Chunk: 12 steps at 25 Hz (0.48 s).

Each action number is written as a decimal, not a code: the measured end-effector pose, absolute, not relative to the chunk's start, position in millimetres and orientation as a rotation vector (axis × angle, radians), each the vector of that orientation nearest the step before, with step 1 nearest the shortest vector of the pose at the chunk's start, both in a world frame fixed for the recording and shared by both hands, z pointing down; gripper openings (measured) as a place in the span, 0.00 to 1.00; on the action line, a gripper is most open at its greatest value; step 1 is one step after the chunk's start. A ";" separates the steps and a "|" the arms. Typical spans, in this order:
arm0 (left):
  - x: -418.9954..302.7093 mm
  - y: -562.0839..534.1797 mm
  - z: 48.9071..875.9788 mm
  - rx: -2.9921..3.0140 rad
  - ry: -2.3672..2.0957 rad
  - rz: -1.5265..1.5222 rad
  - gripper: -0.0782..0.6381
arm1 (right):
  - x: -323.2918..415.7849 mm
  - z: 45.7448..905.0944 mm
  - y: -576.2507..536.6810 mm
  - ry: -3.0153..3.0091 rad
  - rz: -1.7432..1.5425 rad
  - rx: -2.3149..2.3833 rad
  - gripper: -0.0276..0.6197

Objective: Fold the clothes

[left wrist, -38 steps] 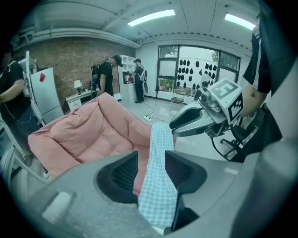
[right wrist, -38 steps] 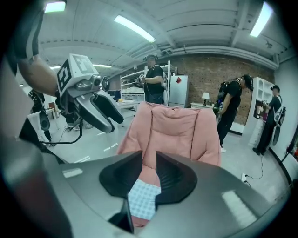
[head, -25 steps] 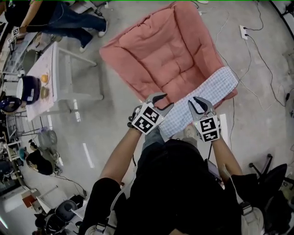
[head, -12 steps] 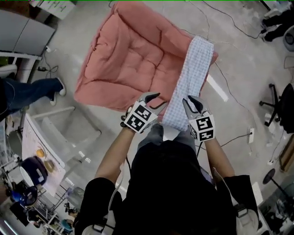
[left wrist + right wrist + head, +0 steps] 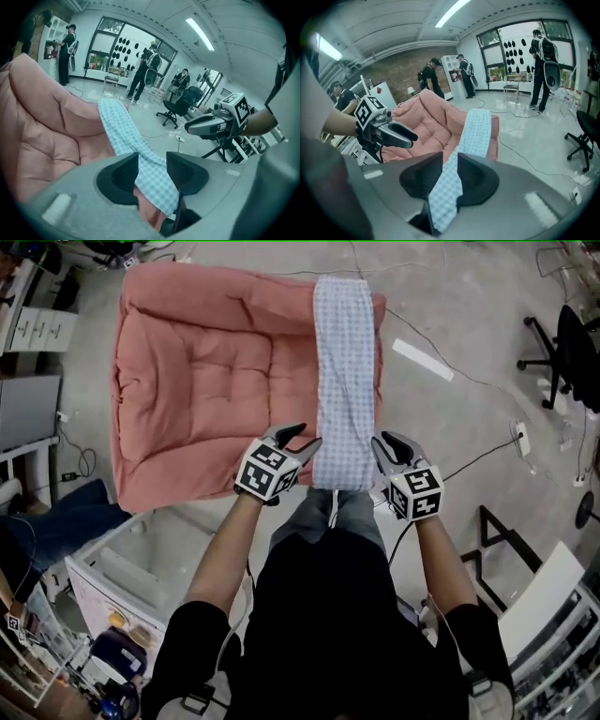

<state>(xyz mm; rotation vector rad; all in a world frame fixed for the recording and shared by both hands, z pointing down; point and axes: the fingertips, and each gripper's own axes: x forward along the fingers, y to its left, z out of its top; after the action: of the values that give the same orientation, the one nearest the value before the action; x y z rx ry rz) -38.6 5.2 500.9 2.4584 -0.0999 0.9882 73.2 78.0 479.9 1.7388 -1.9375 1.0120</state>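
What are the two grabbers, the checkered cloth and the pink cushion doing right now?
Left gripper: shut on the cloth's near left corner.
Right gripper: shut on its near right corner.
Checkered cloth: long narrow strip, stretched over the cushion.
Pink cushion: flat on the floor, partly covered.

Black short-sleeve tee [image 5: 347,615], grey trousers [image 5: 330,512]. Dark shoulder straps [image 5: 200,698] with pale buckles. Left gripper [image 5: 307,434] and right gripper [image 5: 379,447] are the same build: grey moulded shells with black curved jaw pads. Each carries a cube with black-and-white square markers, left cube [image 5: 268,470] and right cube [image 5: 417,493]. Thin black cable [image 5: 401,538] runs from under the right one.
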 end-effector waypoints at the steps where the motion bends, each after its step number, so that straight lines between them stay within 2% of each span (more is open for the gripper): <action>1: -33.3 4.1 509.8 2.442 -0.101 0.994 0.39 | 80.3 488.9 80.1 -1.925 1.036 1.743 0.20; 12: -15.7 -18.9 644.7 2.292 -0.143 1.101 0.43 | 129.1 629.5 67.5 -1.831 1.358 1.705 0.25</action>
<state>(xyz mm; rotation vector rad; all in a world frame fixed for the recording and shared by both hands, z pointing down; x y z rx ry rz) -15.7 -18.9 644.7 2.2917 -0.1432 1.1011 129.1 67.5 629.5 1.7046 -1.8314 1.3583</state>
